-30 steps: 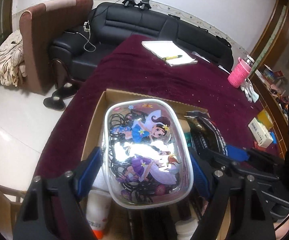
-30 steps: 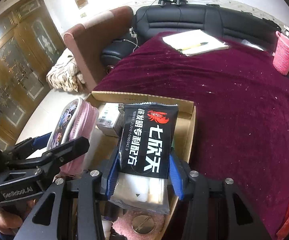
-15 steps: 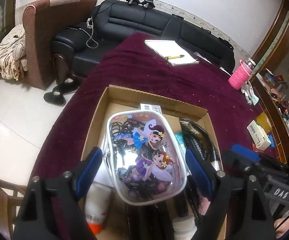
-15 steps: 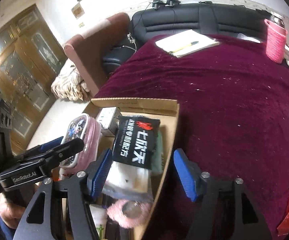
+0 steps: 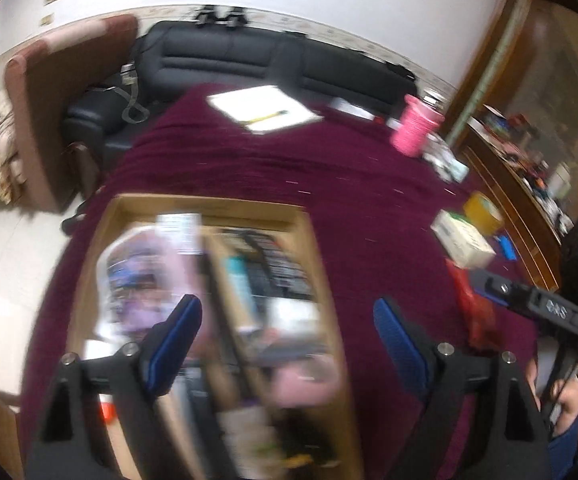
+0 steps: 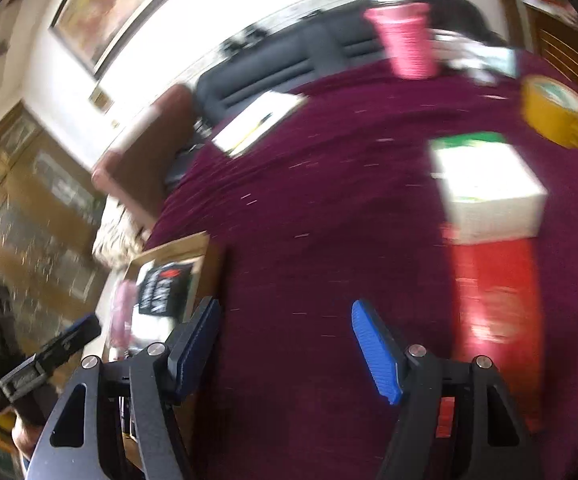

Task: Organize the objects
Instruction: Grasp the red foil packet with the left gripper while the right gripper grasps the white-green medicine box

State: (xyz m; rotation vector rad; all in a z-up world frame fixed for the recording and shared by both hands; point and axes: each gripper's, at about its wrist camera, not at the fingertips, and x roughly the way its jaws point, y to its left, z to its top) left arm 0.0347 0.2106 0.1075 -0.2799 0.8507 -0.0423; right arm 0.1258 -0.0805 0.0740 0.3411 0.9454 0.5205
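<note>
On a counter (image 5: pixel 249 168) draped in maroon cloth sits an open cardboard box (image 5: pixel 209 206), seen blurred through both wrist cameras. From the left wrist view, the left gripper (image 5: pixel 285 316) hovers over the box with its blue-padded jaws spread wide and holding nothing. Inside the box, a clear cartoon-printed pouch (image 5: pixel 137 276) lies along the left side, and a black packet (image 5: pixel 277 264) lies toward the right; other contents are too smeared to identify. This view alone also shows the right gripper's black body at the far right edge, with part of a hand below it.

The right wrist view looks across bare cloth instead: the right gripper (image 6: pixel 285 332) has its jaws wide apart and empty, with the box now off to its lower left. Only here are the objects outside the box large: a white and green carton (image 6: pixel 485 184), a red packet (image 6: pixel 497 300) just in front of it, a roll of yellow tape (image 6: pixel 553 112), and a pink cup (image 6: pixel 405 40) farther back. A notepad (image 6: pixel 257 120) with a pen lies near the counter's far edge, beside a black sofa (image 6: pixel 281 68).
</note>
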